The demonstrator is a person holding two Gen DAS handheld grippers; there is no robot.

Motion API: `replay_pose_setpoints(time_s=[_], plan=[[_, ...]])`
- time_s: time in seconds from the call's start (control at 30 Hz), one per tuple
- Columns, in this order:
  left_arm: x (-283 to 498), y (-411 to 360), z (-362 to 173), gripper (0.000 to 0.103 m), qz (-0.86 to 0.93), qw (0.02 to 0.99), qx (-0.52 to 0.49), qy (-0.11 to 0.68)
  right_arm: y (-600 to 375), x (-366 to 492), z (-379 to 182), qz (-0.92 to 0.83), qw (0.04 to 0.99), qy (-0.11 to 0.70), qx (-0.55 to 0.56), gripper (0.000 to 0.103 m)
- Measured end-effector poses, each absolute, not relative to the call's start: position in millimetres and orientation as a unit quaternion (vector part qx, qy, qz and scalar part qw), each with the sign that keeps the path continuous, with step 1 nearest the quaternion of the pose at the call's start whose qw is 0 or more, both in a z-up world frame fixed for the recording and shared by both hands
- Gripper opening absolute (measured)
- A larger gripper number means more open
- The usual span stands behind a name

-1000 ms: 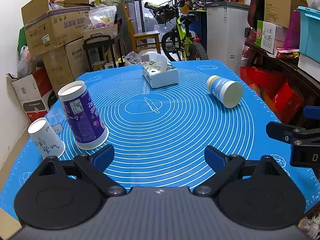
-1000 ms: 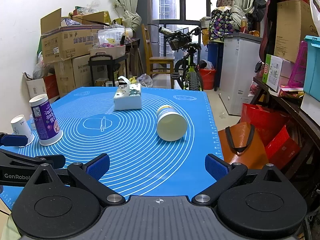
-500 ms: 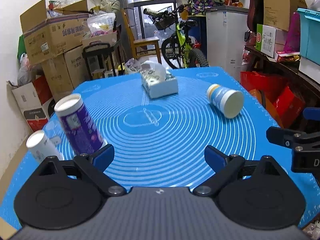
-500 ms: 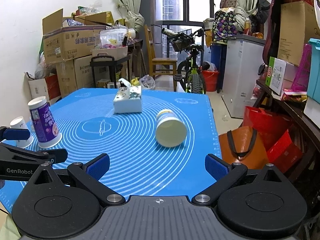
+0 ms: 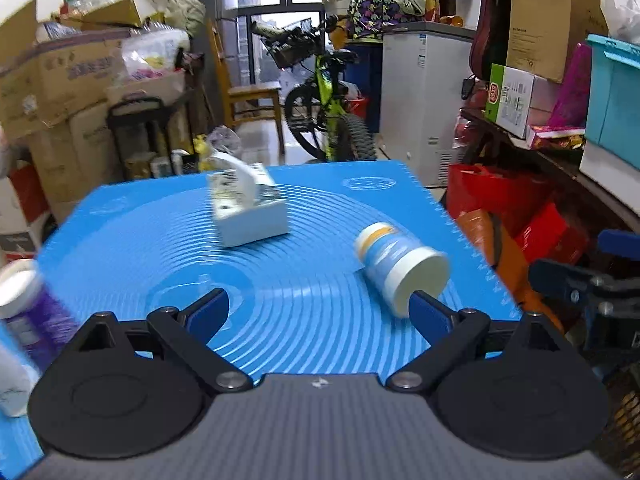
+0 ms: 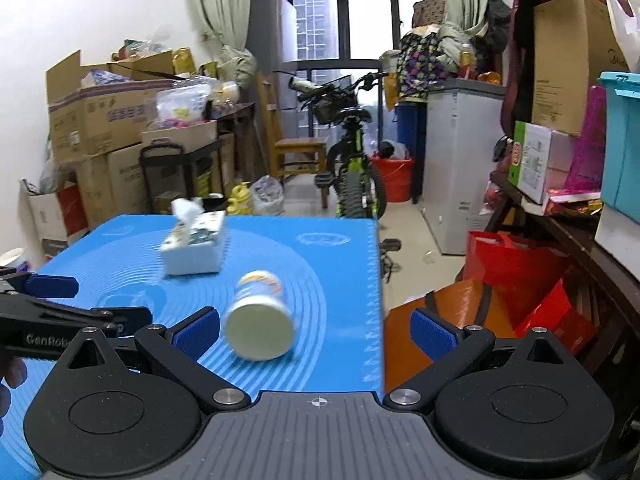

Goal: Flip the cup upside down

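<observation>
Left gripper [image 5: 318,310]: jaws wide apart, holding nothing. Right gripper [image 6: 316,332]: jaws wide apart, holding nothing. Cup [image 5: 400,266] lies on its side on the blue mat [image 5: 312,320], near right part, mouth toward the cameras. Farther off: tissue box [image 5: 248,208]. Left view alone shows 2 blurred cups at near left, purple cup [image 5: 30,316] and white cup [image 5: 12,380].

On the mat [image 5: 304,320] a cup [image 5: 400,266] lies on its side toward the right edge, a tissue box [image 5: 248,210] behind it to the left, two upright cups [image 5: 28,320] at the far left.
</observation>
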State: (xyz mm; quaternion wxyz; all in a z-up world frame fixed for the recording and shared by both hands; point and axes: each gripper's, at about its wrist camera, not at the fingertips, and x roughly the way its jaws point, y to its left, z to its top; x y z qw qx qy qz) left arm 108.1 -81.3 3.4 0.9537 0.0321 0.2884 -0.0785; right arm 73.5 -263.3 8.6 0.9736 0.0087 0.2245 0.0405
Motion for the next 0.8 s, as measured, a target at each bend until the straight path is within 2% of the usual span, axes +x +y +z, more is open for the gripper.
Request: replay_pose_setpoints(time_s=[0.33,0.57,0.6,0.7,0.8], plan=[[164,-128,-6,0.096,-0.092,0.948,-0.025,0.304,-307,113,-11,0.016,0.97,0.239,0.036,0.101],[200,-152,-33,0.095,-0.088,0.926,-0.039,0.365,-315,123,-22,0.008,0.967,0.252,0.035,0.101],[203,-153,-36,0.095,-0.085,0.922,-0.037,0.375,-315,123,-22,0.009,0.967,0.253,0.036,0.101],[208,-149,-46,0.079,-0.096,0.913,-0.036,0.396,-317,124,-25,0.005,0.966,0.255,0.04,0.101],[206,-145,-45,0.079,-0.101,0.915,-0.026,0.389,-316,125,-27,0.005,0.966,0.257,0.043,0.101]])
